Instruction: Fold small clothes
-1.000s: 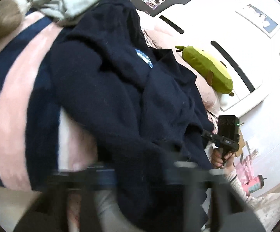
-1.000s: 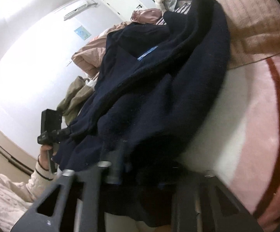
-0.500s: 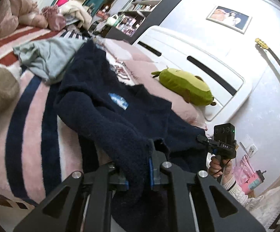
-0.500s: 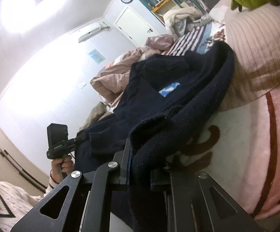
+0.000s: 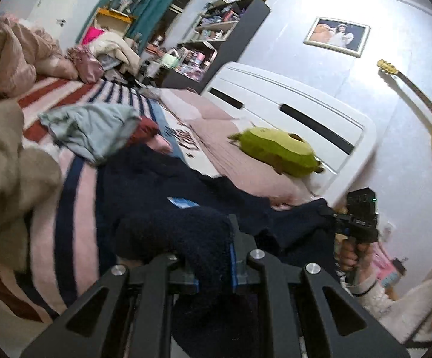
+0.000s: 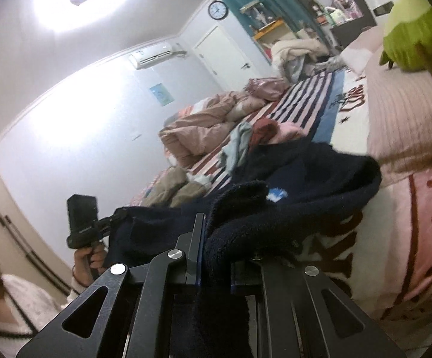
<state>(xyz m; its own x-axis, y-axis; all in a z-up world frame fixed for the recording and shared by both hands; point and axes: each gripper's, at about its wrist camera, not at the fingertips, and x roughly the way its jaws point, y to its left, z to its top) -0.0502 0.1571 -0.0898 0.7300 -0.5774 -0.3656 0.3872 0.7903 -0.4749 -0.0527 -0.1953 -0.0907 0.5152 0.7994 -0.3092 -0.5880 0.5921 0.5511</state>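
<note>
I am pinching the navy fleece garment [image 5: 162, 185] with both tools, left tool [image 5: 214, 268] and right tool [image 6: 214, 256], each clamping an edge, lifting it off the bed [image 5: 75, 197] to spread it for folding.

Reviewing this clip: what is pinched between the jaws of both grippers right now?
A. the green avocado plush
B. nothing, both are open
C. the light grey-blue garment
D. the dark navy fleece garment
D. The left gripper and the right gripper are each shut on an edge of the dark navy fleece garment, while the light grey-blue garment and the avocado plush lie untouched on the bed.
</note>
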